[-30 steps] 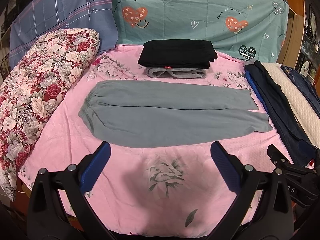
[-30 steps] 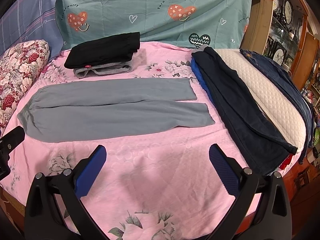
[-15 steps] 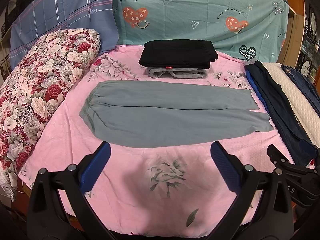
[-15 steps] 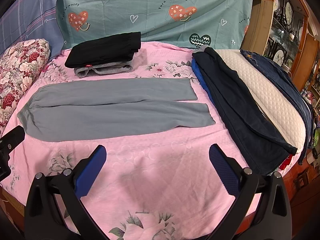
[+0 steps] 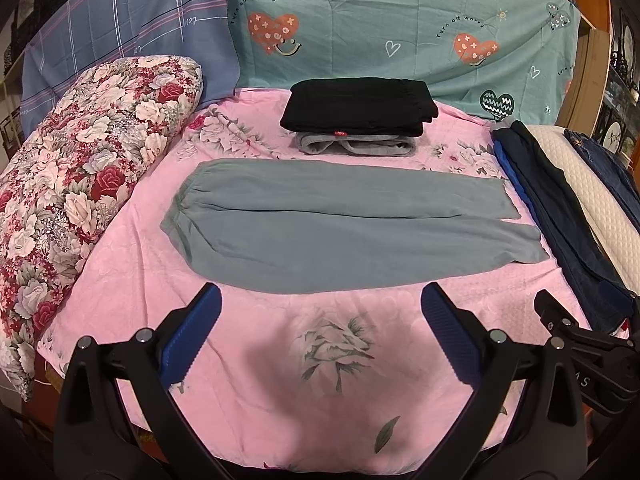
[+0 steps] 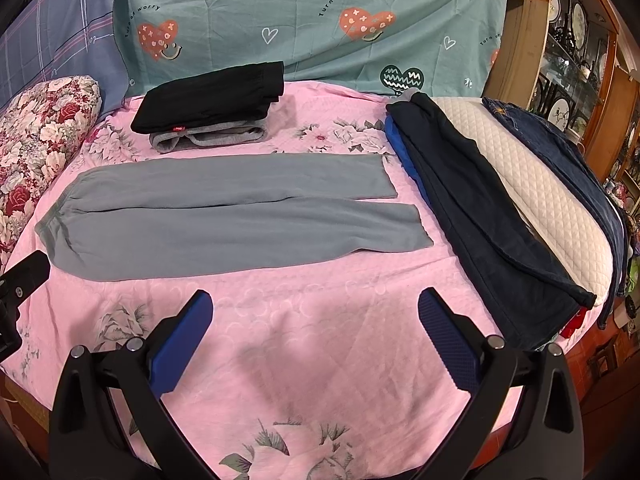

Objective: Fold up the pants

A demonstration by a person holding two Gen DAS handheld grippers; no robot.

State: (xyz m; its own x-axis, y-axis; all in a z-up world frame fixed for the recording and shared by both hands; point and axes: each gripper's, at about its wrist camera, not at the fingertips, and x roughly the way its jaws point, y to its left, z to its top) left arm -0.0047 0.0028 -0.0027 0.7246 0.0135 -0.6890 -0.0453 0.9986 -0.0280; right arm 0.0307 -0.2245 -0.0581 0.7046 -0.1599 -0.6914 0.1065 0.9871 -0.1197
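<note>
Grey pants lie flat on the pink bedsheet, waistband to the left, both legs stretched to the right; they also show in the right wrist view. My left gripper is open and empty, hovering just short of the pants' near edge. My right gripper is open and empty, near the leg ends, above bare sheet. The right gripper's body shows at the left wrist view's right edge.
A folded black and grey pants stack sits behind. Dark pants, a white quilted pillow and jeans lie right. A floral pillow lies left. Teal cloth hangs at the back.
Both views have shifted only very slightly; the pants and both open grippers stay as they were.
</note>
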